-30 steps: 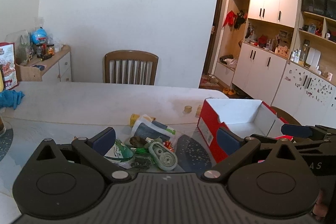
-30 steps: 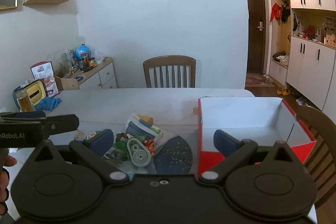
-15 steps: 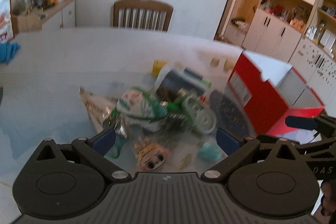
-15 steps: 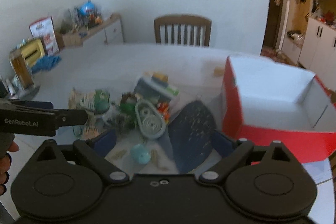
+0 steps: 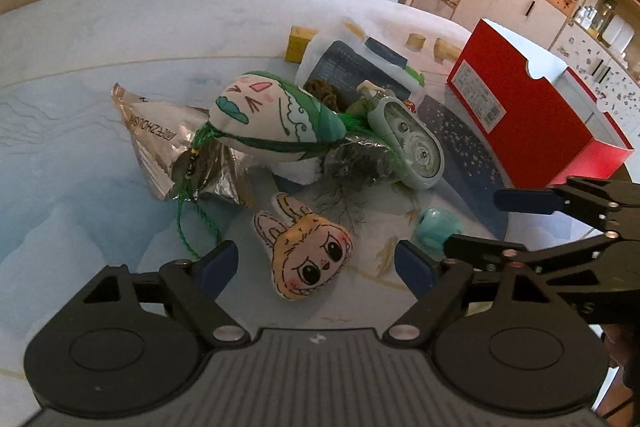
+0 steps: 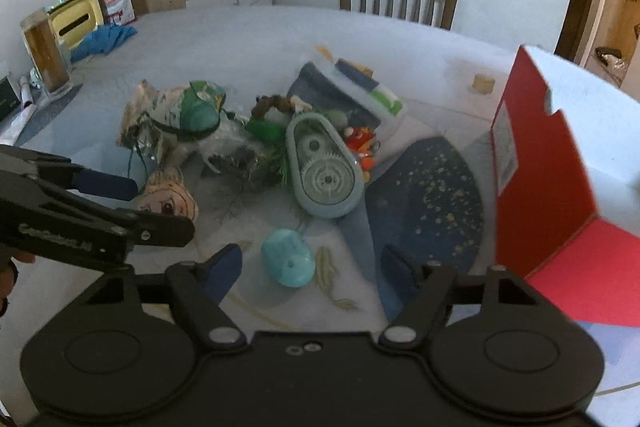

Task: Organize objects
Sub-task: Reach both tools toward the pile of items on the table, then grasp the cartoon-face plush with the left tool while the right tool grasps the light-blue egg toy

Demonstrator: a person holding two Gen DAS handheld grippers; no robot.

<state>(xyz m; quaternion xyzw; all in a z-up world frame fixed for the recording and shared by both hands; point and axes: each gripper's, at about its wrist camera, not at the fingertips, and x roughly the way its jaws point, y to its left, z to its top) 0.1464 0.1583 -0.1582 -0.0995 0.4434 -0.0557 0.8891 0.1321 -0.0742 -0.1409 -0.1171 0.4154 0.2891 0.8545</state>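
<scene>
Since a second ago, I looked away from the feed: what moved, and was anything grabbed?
Both tools tipped down and closed in on the pile. The left tool now hangs open over the bunny-face pouch; the right tool hangs open over the teal ball. Nothing was grabbed or released. The pile, the correction tape and the red box lie where they were.

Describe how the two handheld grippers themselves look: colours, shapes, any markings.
Both are matte black plastic. The left gripper and the right gripper each have angular linkage arms on silver pivot screws, two round discs on the body and dark blue pads on the fingertips. The left body has a ribbed panel. White lettering runs along the left gripper's side in the right wrist view.
</scene>
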